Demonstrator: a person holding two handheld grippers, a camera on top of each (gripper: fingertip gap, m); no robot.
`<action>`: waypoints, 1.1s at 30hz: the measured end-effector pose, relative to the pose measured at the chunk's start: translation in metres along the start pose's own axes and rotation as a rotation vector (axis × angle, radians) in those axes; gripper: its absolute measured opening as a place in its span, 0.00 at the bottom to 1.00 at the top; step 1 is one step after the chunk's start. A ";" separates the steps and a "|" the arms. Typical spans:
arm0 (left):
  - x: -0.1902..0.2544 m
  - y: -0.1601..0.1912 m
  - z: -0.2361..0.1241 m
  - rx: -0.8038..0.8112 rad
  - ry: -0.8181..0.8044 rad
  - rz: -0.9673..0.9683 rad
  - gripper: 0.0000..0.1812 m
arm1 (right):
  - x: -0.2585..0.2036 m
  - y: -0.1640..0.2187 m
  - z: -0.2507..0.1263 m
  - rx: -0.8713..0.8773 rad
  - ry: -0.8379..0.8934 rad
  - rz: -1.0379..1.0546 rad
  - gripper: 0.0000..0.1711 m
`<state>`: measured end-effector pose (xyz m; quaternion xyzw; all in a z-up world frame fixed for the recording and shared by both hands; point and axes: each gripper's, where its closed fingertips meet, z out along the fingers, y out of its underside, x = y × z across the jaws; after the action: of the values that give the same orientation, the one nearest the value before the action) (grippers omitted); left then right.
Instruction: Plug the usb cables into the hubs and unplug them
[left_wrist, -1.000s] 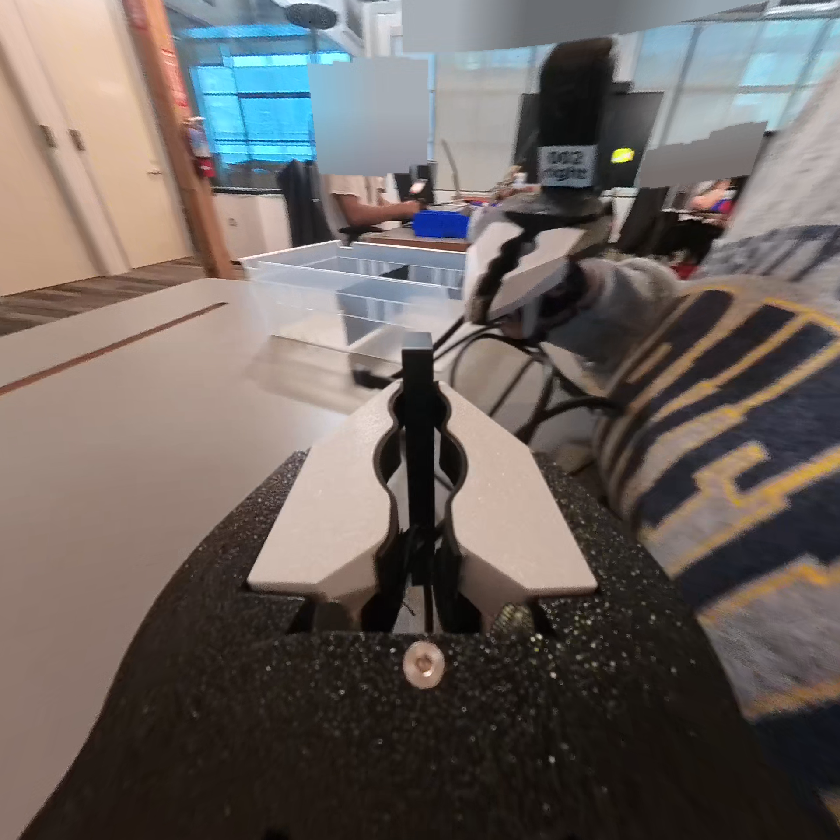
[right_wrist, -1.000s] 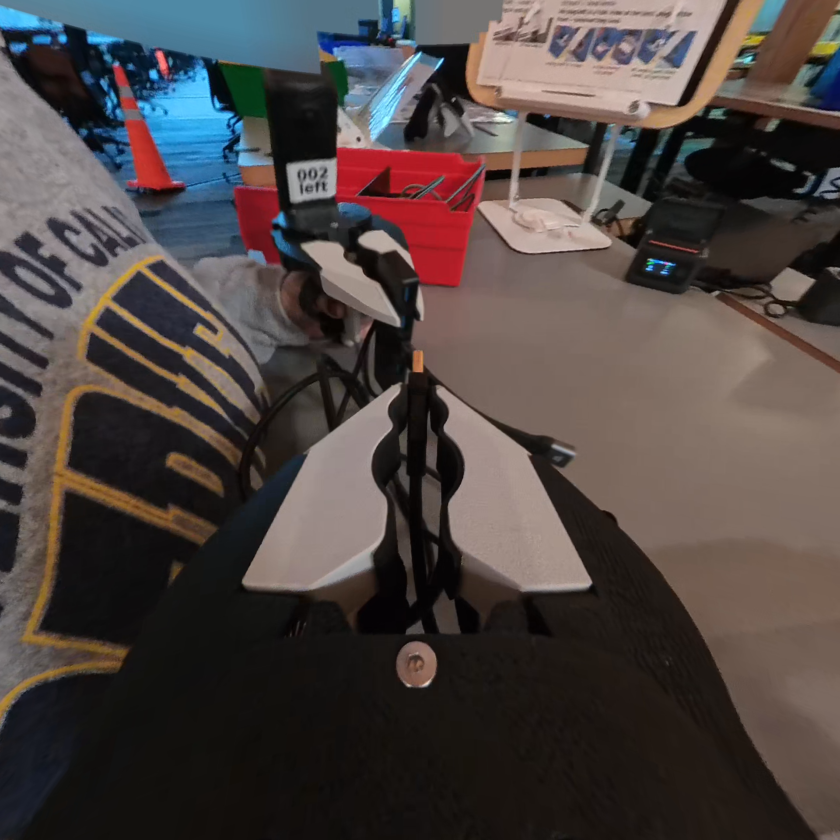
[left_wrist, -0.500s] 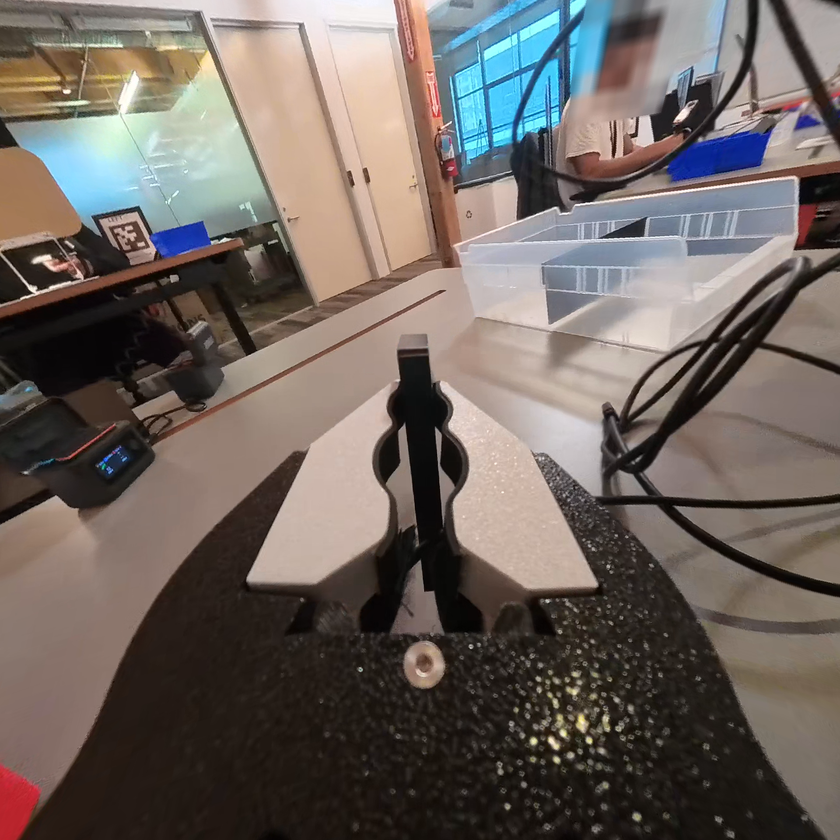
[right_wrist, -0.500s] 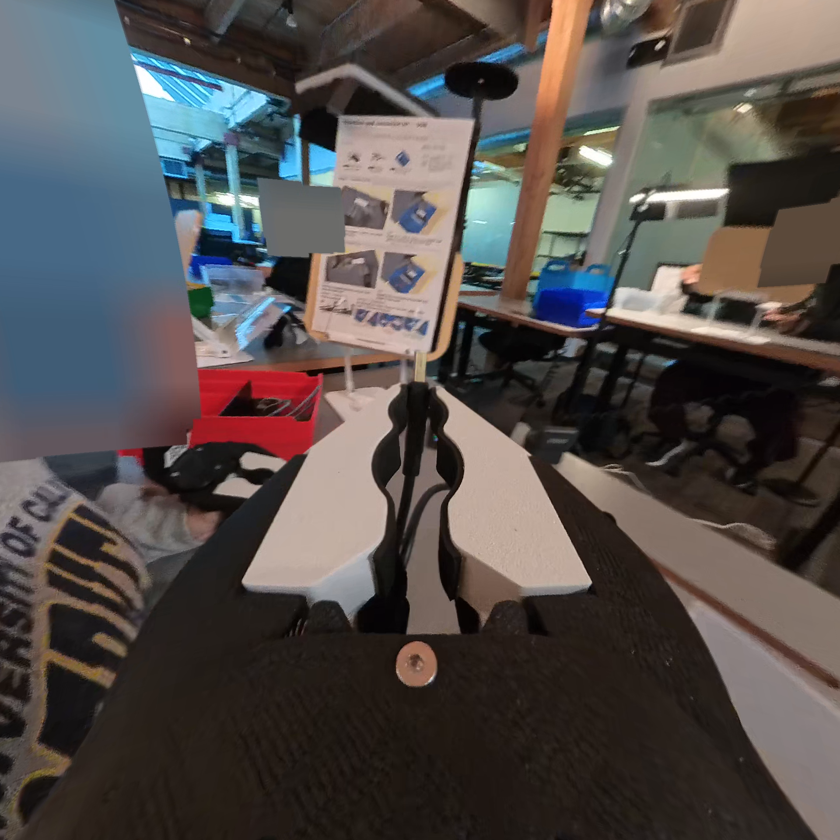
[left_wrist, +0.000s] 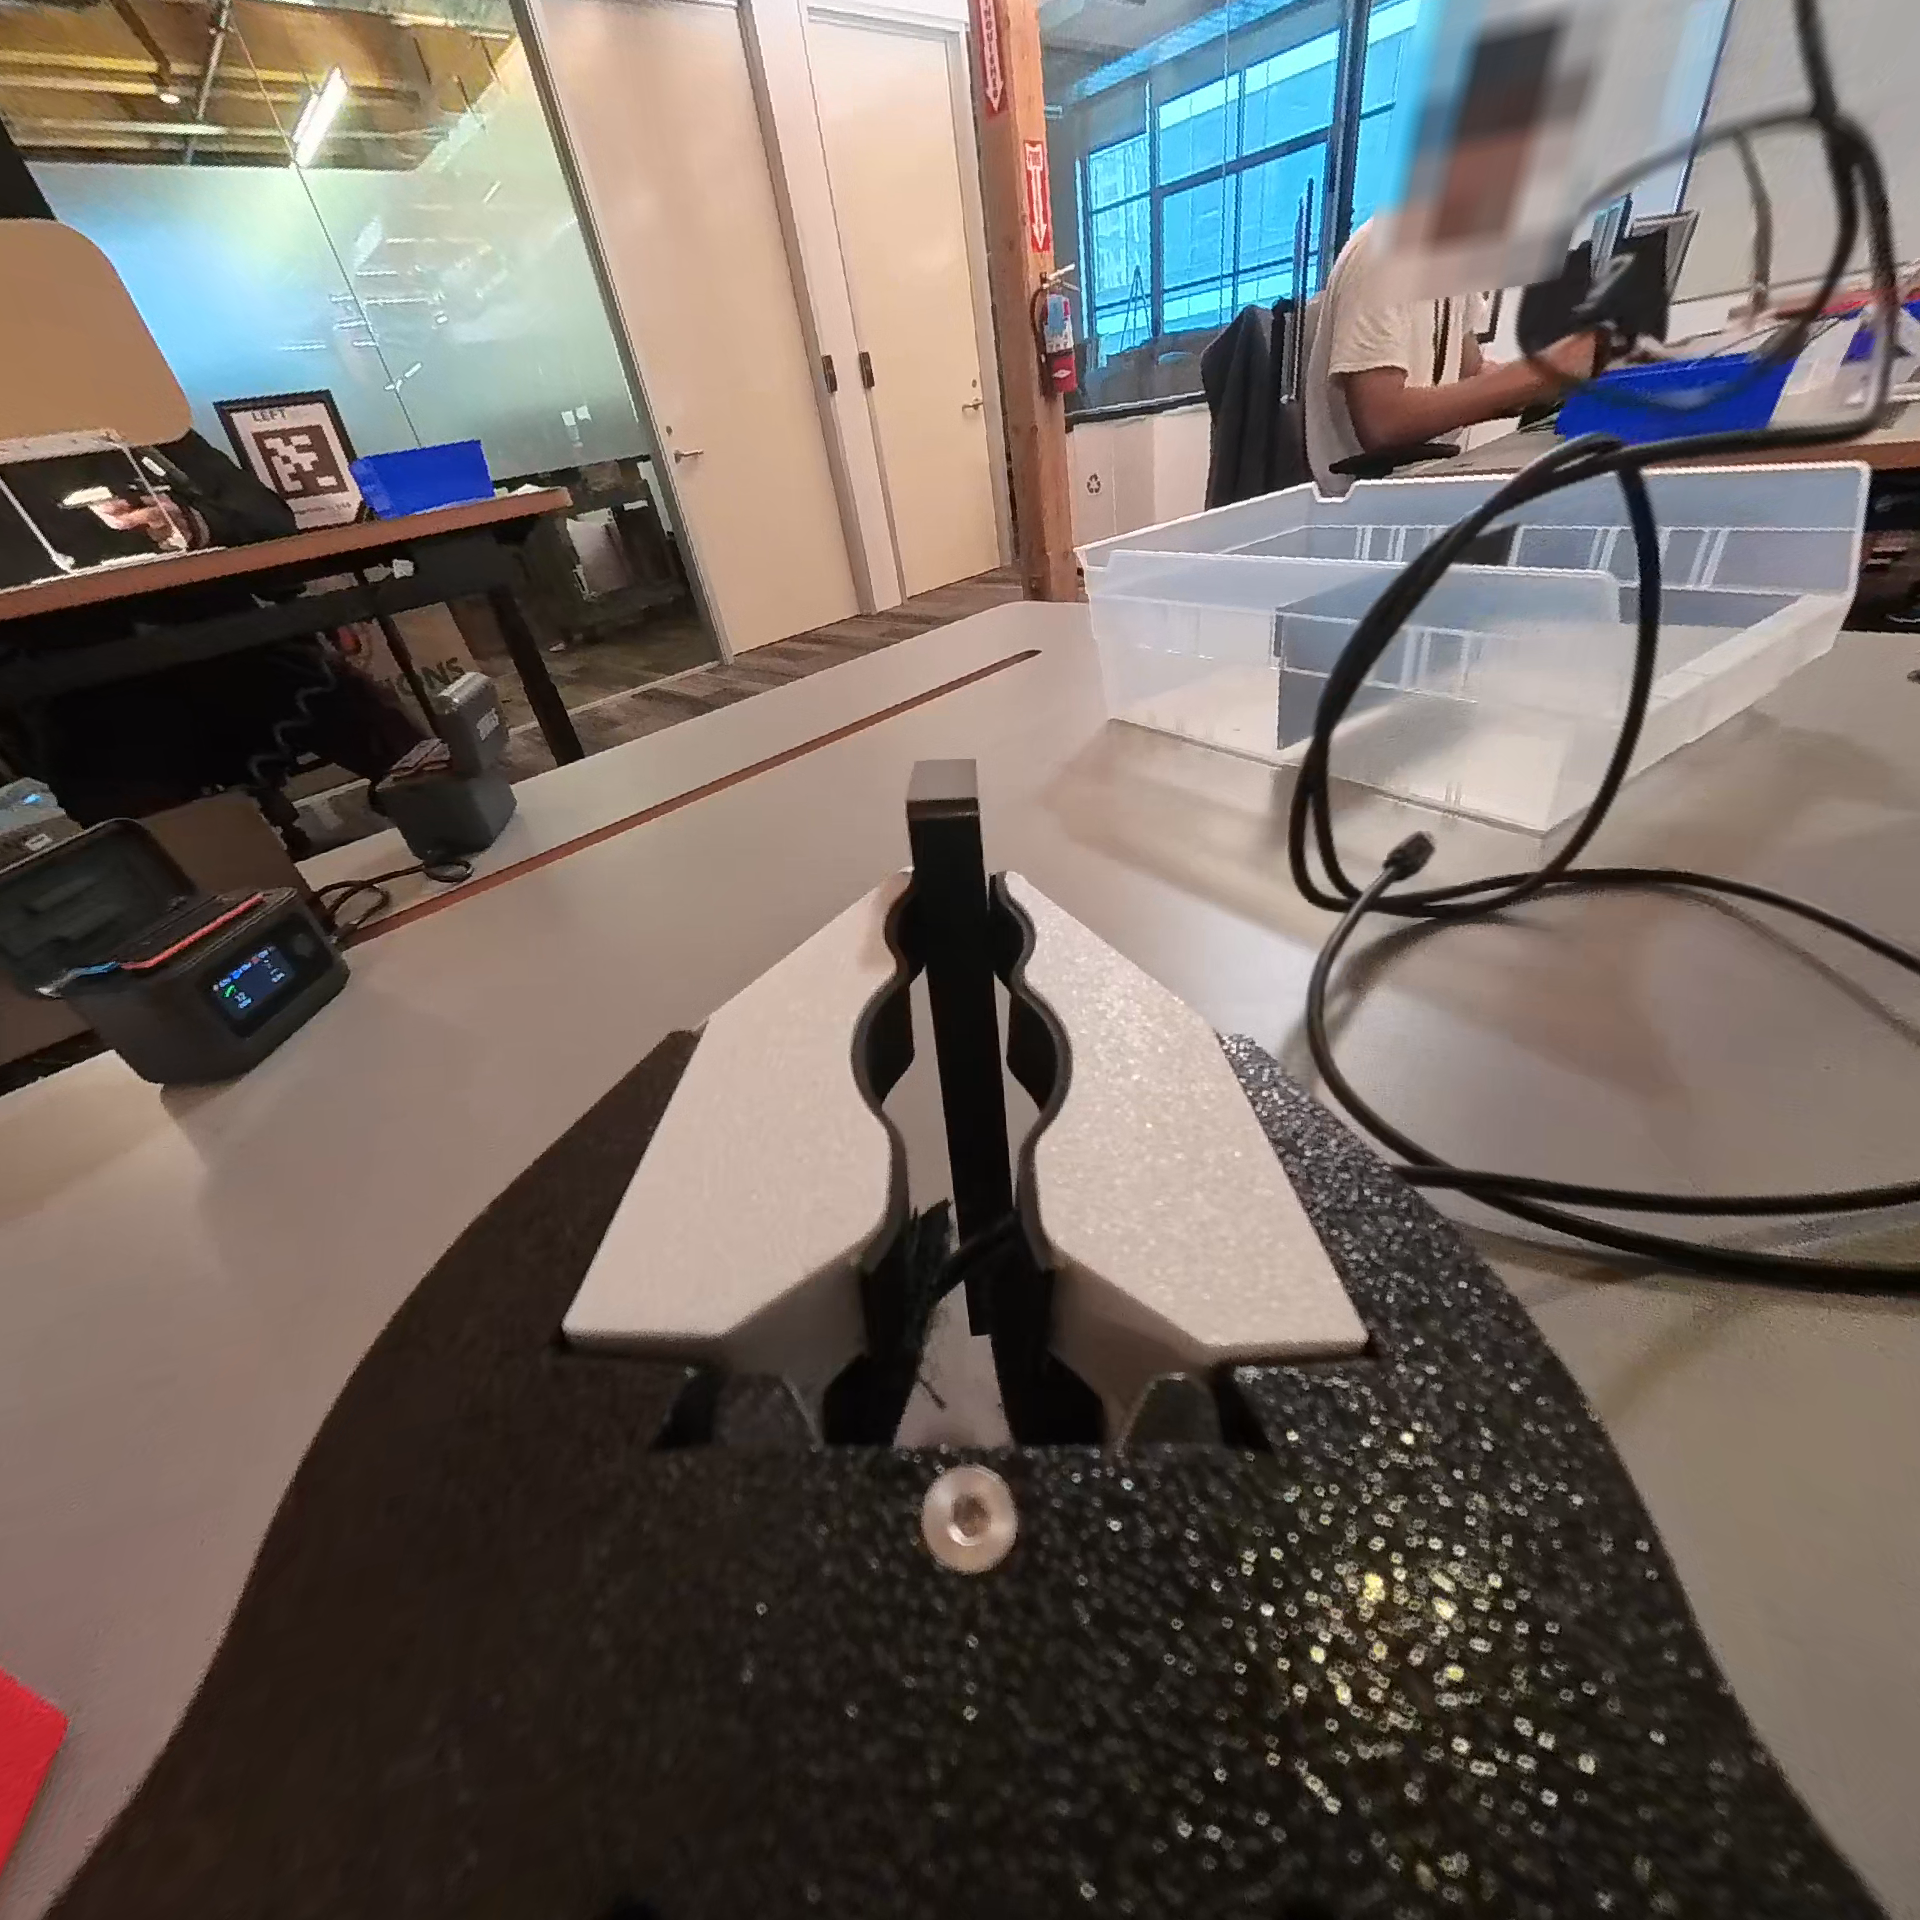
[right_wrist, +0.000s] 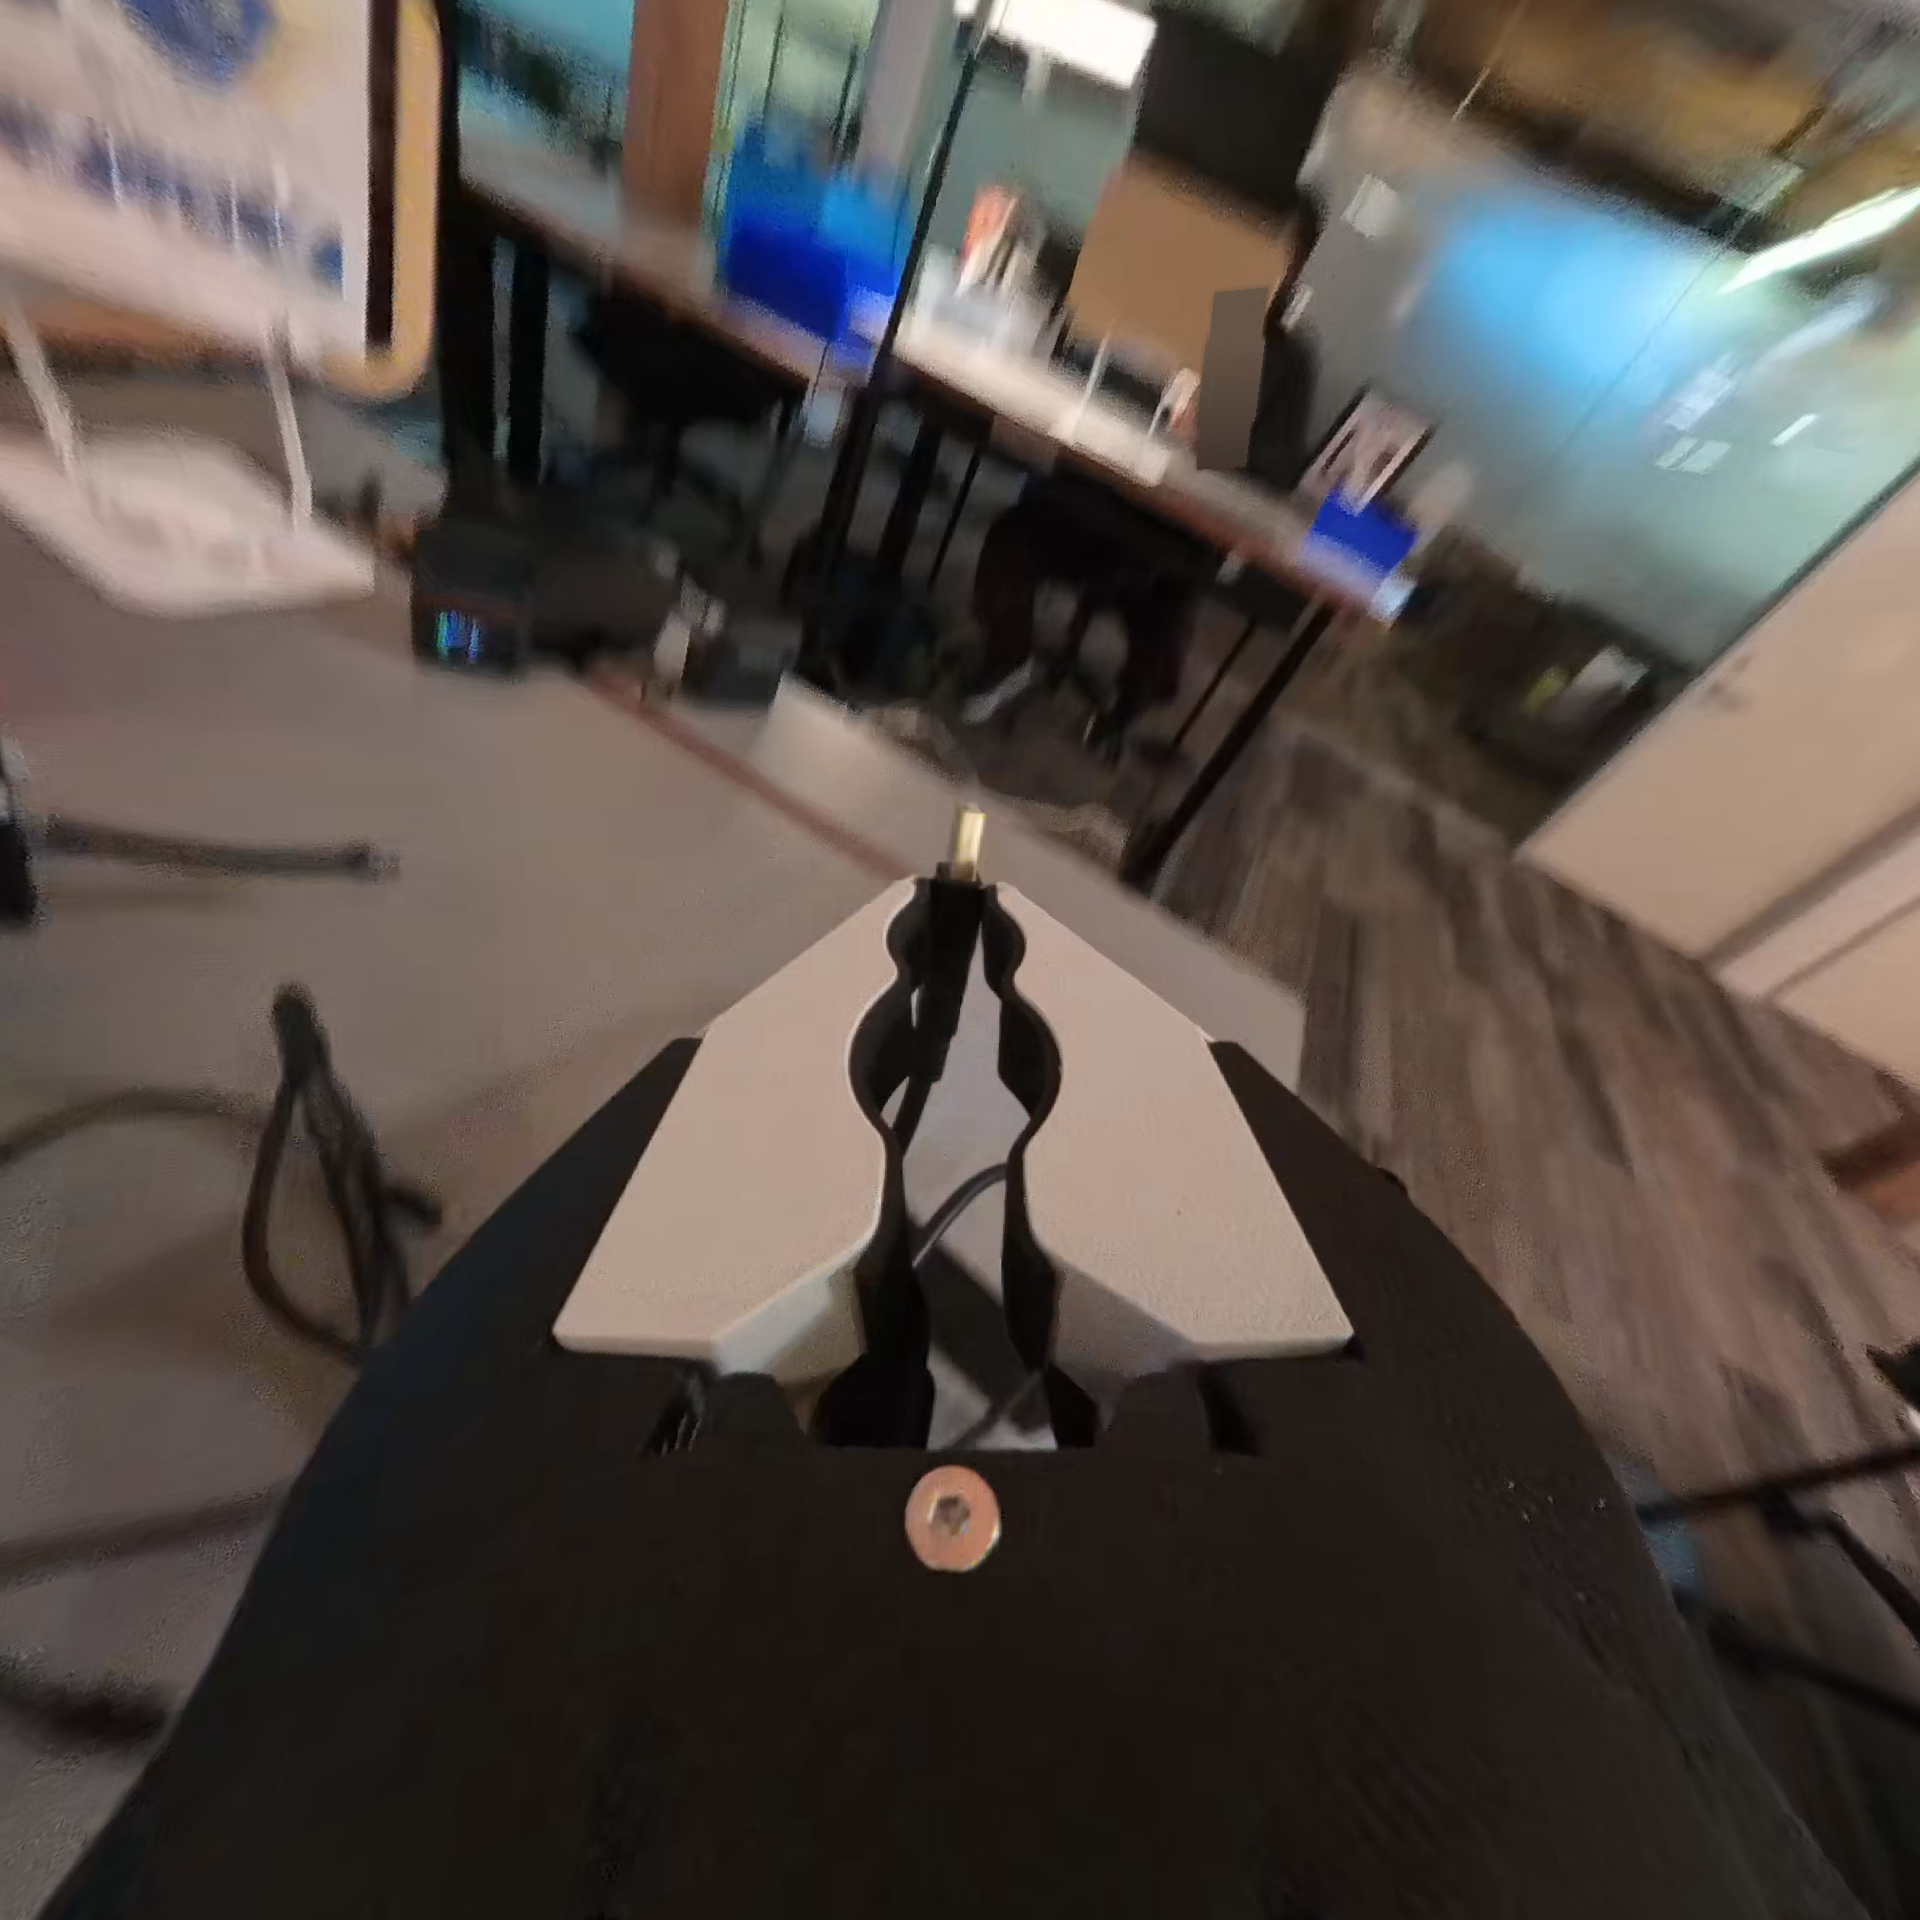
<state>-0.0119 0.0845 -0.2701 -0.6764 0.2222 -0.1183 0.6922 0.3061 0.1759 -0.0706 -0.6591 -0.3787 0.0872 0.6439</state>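
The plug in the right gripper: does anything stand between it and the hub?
Cannot tell. The right gripper holds the plug and the left gripper the hub, but neither view shows both.

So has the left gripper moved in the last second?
Yes. The left gripper, shut on the black hub, has swung left: the clear divided bin now sits far right of its fingertips, no longer straight ahead.
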 end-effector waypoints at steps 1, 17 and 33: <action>0.000 0.000 0.000 -0.001 0.001 0.001 0.05 | -0.008 0.023 0.006 -0.109 -0.044 -0.025 0.05; 0.005 0.004 0.002 -0.018 0.032 -0.007 0.05 | -0.067 0.206 0.049 -0.796 -0.302 -0.059 0.37; 0.003 0.007 0.002 -0.021 0.042 -0.025 0.05 | -0.231 0.202 -0.046 -0.768 -0.836 -0.338 0.28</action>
<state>-0.0090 0.0851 -0.2776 -0.6838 0.2292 -0.1387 0.6787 0.2508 0.0220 -0.3337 -0.6853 -0.7044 0.0925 0.1604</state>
